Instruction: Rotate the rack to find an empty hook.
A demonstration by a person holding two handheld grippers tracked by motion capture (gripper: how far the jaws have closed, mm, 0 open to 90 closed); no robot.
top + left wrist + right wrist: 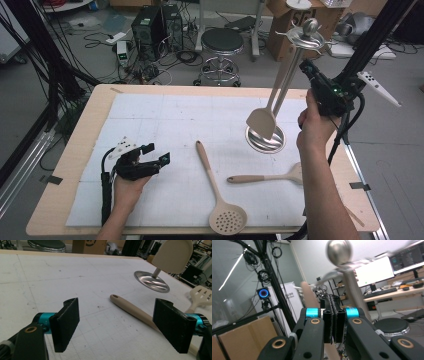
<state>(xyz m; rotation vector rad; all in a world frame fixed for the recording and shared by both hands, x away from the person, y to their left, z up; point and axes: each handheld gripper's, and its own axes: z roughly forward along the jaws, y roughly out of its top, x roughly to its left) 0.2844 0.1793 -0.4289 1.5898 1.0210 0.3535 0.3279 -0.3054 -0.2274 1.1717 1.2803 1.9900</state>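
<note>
beige spatula [263, 119] | hanging on steel rack [305, 37] | skimmer [226, 216], turner [295, 173] flat on mat

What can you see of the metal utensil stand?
The stand looks like polished steel: a round dished base on the white mat, far right of the table, a slim upright pole, and a top ring of hooks capped by a ball. A beige spatula hangs along the pole, blade over the base. The right gripper, jaws closed on the spatula's handle, sits near the top.
</note>
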